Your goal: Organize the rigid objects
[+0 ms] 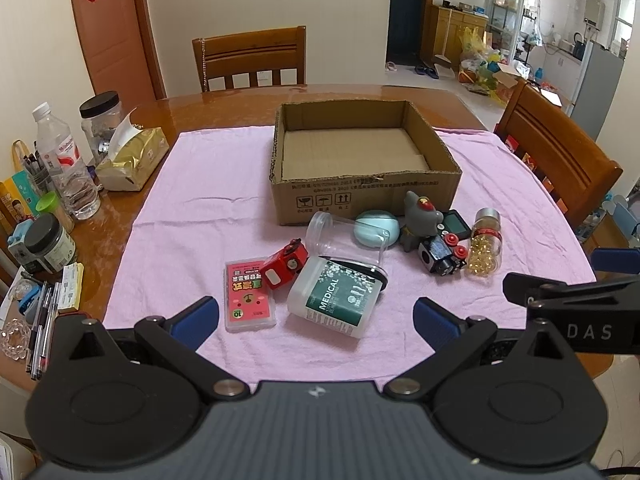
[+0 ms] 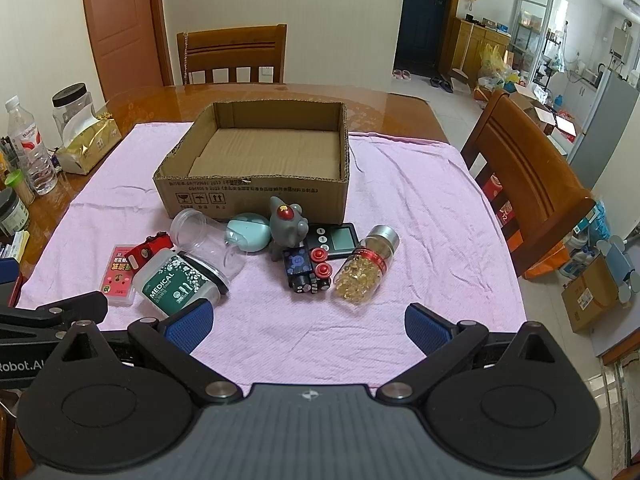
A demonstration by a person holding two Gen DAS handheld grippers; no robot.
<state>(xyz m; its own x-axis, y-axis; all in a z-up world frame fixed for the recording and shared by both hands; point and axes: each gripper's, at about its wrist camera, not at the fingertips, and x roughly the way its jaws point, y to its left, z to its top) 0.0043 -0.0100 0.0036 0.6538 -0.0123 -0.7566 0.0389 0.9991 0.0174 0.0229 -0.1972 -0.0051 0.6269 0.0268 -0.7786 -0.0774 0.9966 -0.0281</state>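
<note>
The rigid objects lie clustered on the pink cloth [image 1: 192,184] just before the empty cardboard box [image 1: 360,196]; the capsule bottle [image 2: 366,270] and clear jar [image 2: 208,242], both on their sides, may roll if nudged; left gripper [image 1: 316,320] and right gripper [image 2: 308,326] hover spread, holding nothing.

White walls [image 1: 340,8], brown door [image 2: 120,20], two wood chairs [image 1: 250,60] at shiny table [image 2: 400,116], pale tile floor [image 2: 452,116].
</note>
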